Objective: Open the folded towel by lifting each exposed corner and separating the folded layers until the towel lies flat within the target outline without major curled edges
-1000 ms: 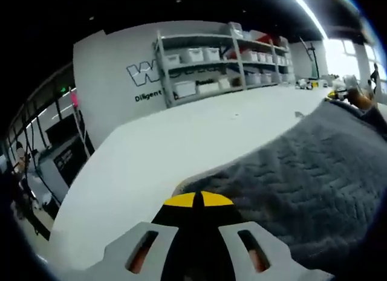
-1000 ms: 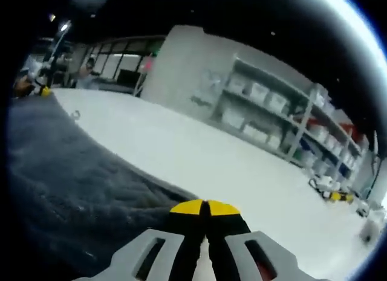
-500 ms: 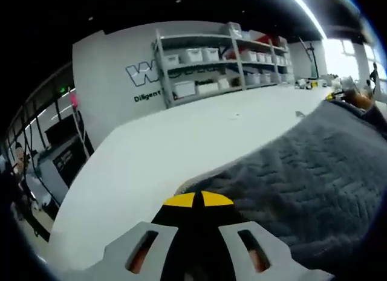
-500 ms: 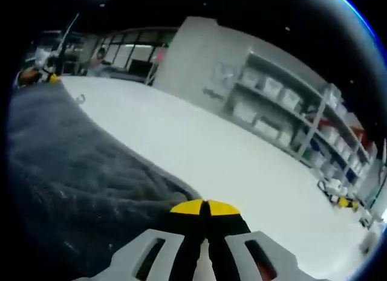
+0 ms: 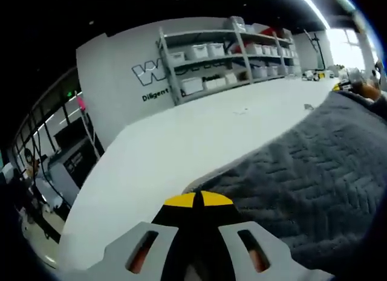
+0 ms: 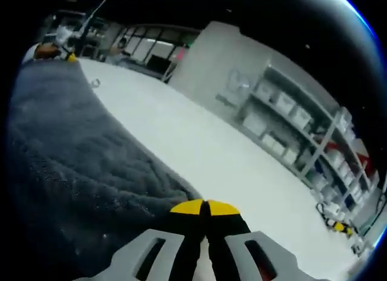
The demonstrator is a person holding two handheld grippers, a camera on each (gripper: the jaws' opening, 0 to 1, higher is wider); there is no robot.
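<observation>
Grey towel [image 5: 308, 172] on the white tabletop [image 5: 181, 142], each tool, left [image 5: 198, 199] and right [image 6: 205, 207], clamped shut on an edge.

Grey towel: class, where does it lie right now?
The grey towel lies on the white table, right of the left hand-held gripper in its view and left of the right hand-held gripper.

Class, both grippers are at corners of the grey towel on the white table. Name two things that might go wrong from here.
1. Each gripper, left and right, seems to pinch only the towel's very edge, so a corner may slip out.
2. The towel bulges between them; uneven pulling may leave folds or curled edges on the table.
</observation>
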